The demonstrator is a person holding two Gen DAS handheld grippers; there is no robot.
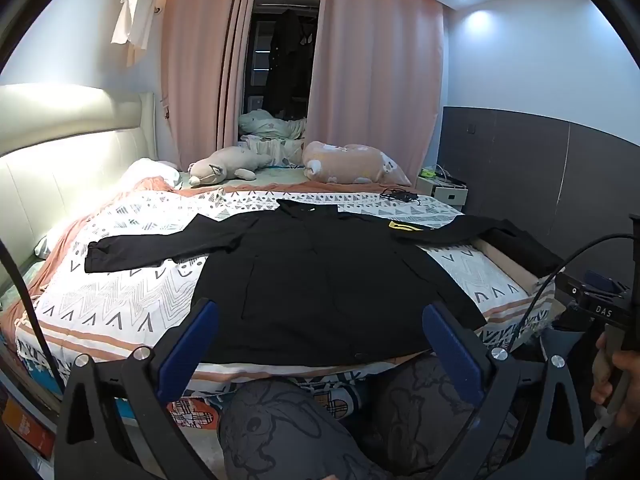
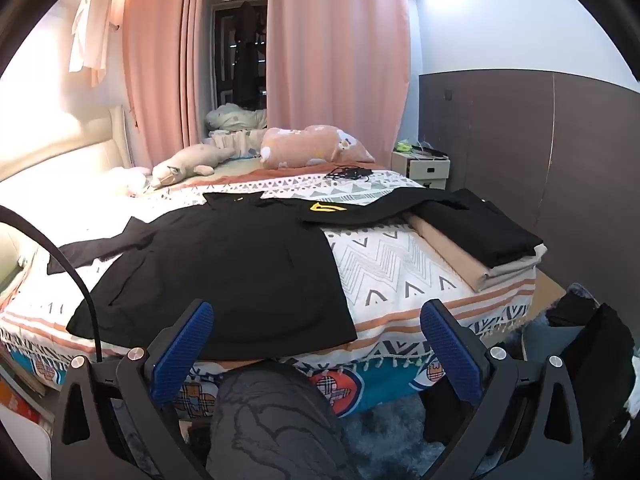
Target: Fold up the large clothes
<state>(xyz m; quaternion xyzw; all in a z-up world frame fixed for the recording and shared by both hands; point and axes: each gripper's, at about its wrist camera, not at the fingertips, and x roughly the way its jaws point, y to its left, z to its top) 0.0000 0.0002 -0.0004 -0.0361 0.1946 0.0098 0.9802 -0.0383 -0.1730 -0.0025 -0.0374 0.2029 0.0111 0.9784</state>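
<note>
A: Well, what sits closest?

B: Both tools hang at the foot of the bed, over the person's patterned trouser knees (image 1: 280, 428). The left gripper (image 1: 320, 348) has its jaws spread wide with nothing between them, and the right gripper (image 2: 318, 344) is released the same way.

A: And the garment?

B: The black jacket (image 1: 320, 280) lies flat on the patterned bedspread (image 1: 132, 288), hem at the near edge, collar away. One sleeve (image 1: 160, 250) stretches out left, and the other, with a yellow emblem (image 2: 326, 208), reaches right onto a stack of folded clothes (image 2: 480, 244) at the bed's right edge.

A: Farther back?

B: A plush toy (image 1: 224, 168) and a pink pillow (image 1: 352, 162) are near the pink curtains (image 1: 376, 80), with a nightstand (image 2: 426, 168) beside the bed.
</note>
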